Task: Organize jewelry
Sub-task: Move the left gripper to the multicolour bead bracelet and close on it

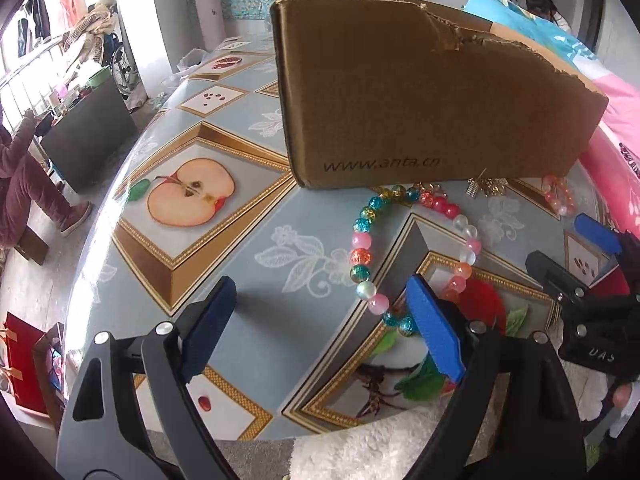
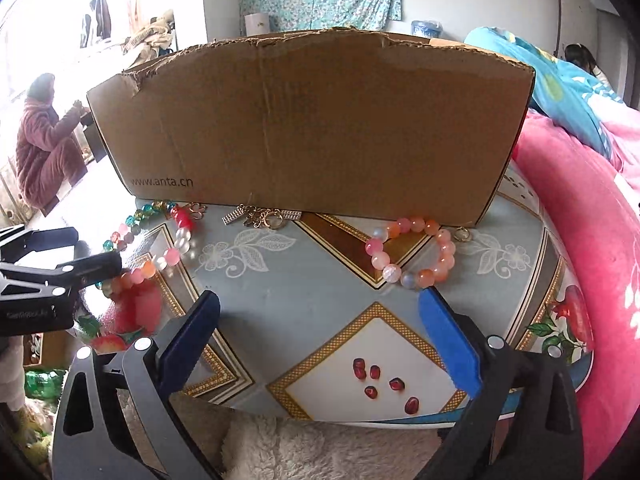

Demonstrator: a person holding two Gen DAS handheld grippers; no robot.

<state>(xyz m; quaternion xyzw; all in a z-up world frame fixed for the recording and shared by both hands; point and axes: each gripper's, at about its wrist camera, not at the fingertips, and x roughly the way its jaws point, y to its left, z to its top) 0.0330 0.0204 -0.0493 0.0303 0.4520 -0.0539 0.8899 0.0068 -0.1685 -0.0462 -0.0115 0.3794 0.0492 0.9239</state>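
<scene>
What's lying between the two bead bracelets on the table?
A small heap of gold charms, tucked against the foot of the cardboard box, between the colourful bracelet and the pink bracelet; the right wrist view shows it best.

One torn brown cardboard box (image 2: 312,120) is being seen on the counter (image 2: 280,280). Two beaded bracelets are being counted in front of it: one large multicoloured bead bracelet (image 1: 362,240) and one smaller pink-and-orange bead bracelet (image 2: 412,254). One cluster of small gold-coloured metal charms (image 2: 260,216) is being counted at the box's foot; its separate pieces cannot be told apart. Two black claws with blue pads are being counted, the left claw (image 1: 316,332) and the right claw (image 2: 320,340).
</scene>
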